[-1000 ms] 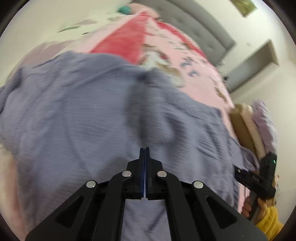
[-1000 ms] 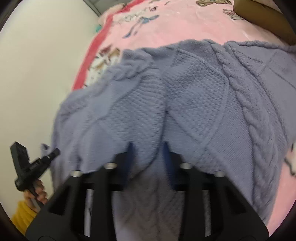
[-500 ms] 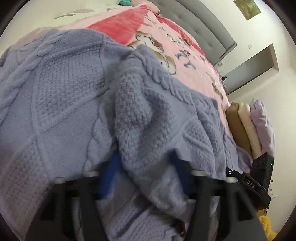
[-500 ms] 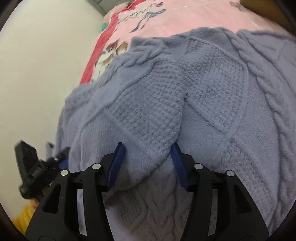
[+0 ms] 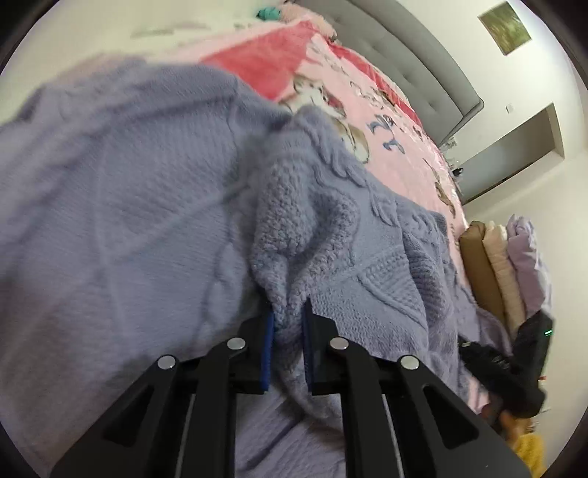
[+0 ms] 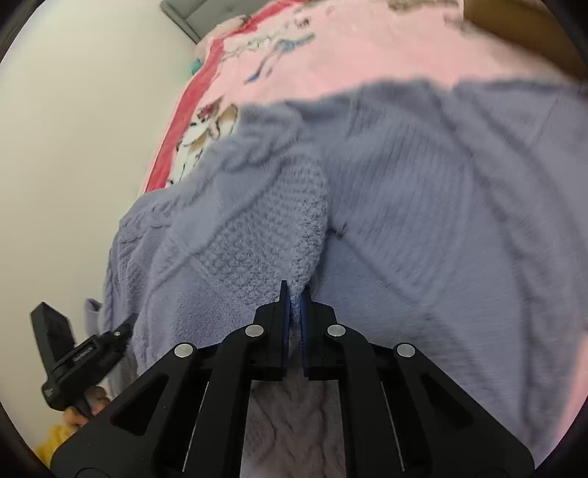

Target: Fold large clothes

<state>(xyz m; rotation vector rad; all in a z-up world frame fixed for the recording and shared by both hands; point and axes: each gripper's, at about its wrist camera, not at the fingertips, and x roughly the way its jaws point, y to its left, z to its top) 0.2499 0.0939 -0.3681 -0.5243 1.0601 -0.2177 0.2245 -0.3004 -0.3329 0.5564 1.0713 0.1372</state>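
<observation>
both jaws just closing: left gripper [image 5: 286,316] and right gripper [image 6: 296,294] each clamping a sweater [image 5: 128,220] ridge, anchoring it for the fold across the pink blanket [image 5: 389,121].

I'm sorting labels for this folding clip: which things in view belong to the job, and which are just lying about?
Part of the job:
- lavender knit sweater
- left gripper, shut on a pinch of the sweater
- right gripper, shut on another pinch

Just lying about:
- pink blanket
- stack of folded linens
- grey headboard
- framed picture
</observation>
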